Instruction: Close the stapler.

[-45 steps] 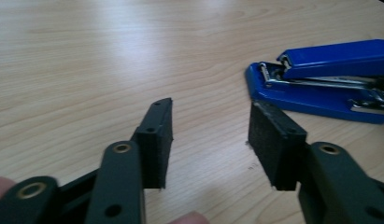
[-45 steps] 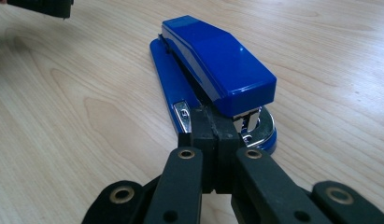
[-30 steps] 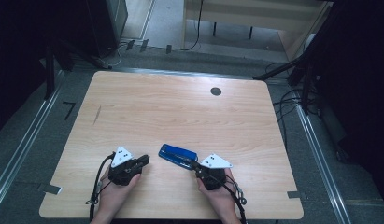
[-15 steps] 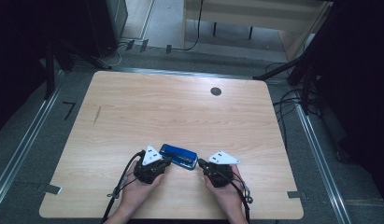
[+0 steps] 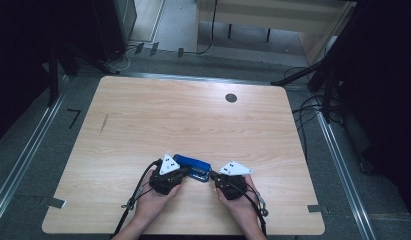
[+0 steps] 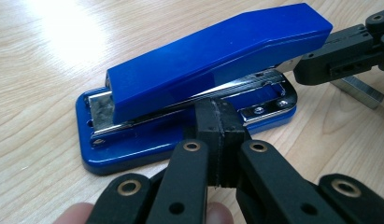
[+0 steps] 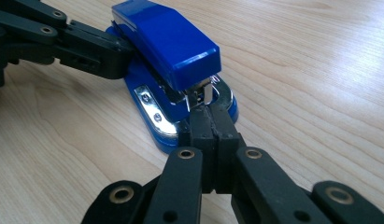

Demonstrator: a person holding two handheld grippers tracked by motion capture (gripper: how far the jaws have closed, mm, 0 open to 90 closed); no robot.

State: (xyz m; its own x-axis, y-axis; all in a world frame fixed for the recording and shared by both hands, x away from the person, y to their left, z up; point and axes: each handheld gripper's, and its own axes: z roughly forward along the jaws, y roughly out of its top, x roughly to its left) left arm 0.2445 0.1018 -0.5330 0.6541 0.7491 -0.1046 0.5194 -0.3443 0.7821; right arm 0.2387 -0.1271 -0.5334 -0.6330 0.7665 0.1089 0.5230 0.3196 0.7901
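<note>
From the high view, the stapler (image 5: 192, 167) lies near the table's (image 5: 193, 115) front edge, with the left gripper (image 5: 179, 172) at one end of it and the right gripper (image 5: 211, 175) at the other, both with jaws pressed together on nothing. In the left gripper view, the shut tips sit against the stapler's (image 6: 199, 74) side, under its raised blue top; a strip of staples (image 6: 358, 91) lies just beyond its far end. In the right gripper view, the closed tips meet the stapler's (image 7: 173, 56) metal mouth. A push from either side could slide or spin the stapler, since nothing grips it. It is glossy blue with a chrome base plate.
</note>
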